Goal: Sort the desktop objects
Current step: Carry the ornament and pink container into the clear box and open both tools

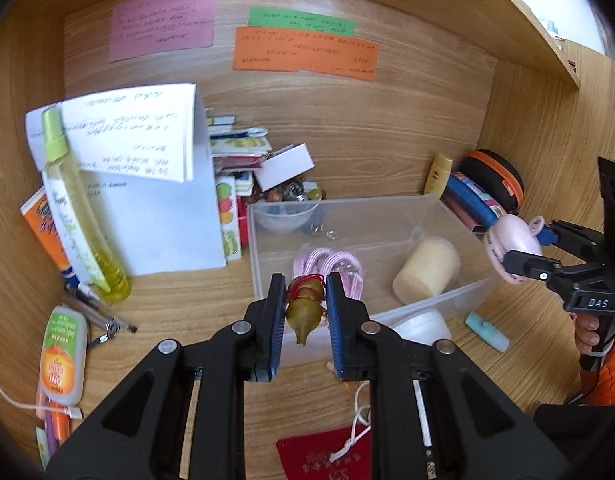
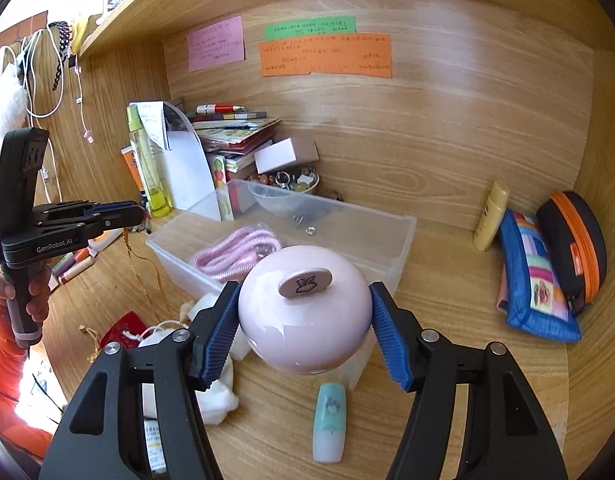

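My left gripper [image 1: 305,300] is shut on a small brown gourd charm [image 1: 304,312] with red cord, held over the near edge of the clear plastic bin [image 1: 447,220]. My right gripper [image 2: 303,320] is shut on a round pink device [image 2: 305,312] with a rabbit tab, held at the bin's near right corner [image 2: 403,240]. It also shows in the left wrist view [image 1: 511,244]. The bin holds a pink coiled cable [image 2: 231,252], a cream cup [image 1: 427,270] and a clear bowl [image 1: 283,216].
A yellow spray bottle [image 1: 79,216], papers and books stand at the left. A mint tube [image 2: 329,424], red pouch [image 1: 323,456] and white cloth [image 2: 219,392] lie in front of the bin. A blue pouch [image 2: 535,280], orange-zip case [image 2: 575,248] and yellow bottle [image 2: 491,216] sit at the right.
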Demonstrator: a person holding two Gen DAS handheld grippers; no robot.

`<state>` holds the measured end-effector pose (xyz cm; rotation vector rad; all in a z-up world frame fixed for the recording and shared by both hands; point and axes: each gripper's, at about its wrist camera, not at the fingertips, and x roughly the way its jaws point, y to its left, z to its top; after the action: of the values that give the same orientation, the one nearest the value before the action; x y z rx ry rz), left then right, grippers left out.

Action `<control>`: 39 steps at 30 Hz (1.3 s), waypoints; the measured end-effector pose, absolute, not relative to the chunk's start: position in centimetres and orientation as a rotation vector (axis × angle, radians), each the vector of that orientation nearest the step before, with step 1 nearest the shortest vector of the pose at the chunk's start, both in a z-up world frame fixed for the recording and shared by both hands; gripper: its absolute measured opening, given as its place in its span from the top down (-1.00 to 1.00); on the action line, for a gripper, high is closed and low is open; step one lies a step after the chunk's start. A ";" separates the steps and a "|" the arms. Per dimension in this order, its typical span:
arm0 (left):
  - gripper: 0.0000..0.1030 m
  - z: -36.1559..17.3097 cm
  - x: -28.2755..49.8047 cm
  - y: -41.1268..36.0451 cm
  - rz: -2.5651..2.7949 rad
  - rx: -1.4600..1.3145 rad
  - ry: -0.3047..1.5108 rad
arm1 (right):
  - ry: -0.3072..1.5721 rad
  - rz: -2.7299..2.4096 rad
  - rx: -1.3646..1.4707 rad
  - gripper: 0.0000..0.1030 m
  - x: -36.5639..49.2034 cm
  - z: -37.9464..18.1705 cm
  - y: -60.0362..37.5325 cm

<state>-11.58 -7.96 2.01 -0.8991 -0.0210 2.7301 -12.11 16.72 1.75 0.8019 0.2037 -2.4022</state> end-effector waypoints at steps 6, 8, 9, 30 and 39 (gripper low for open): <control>0.63 2.5 -13.0 -7.3 2.693 -0.886 -0.013 | 0.225 -2.382 0.795 -0.17 -13.7 2.2 15.5; 0.63 2.5 -13.7 -7.2 2.683 -0.891 -0.014 | 0.234 -2.373 0.794 -0.17 -14.3 2.3 15.0; 0.63 2.4 -14.0 -7.2 2.680 -0.897 -0.014 | 0.238 -2.367 0.795 -0.17 -14.6 2.3 14.8; 0.63 -1.7 -18.9 -6.1 2.569 -1.044 0.037 | 0.336 -2.217 0.894 -0.17 -18.7 -0.8 7.6; 0.63 -3.2 -19.8 -5.7 2.546 -1.105 0.065 | 0.364 -2.182 0.939 -0.17 -19.4 -2.6 6.1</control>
<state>-19.78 -5.73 -3.25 -1.1054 0.0649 2.5457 -19.37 6.11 -2.60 0.9393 0.3643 -2.1820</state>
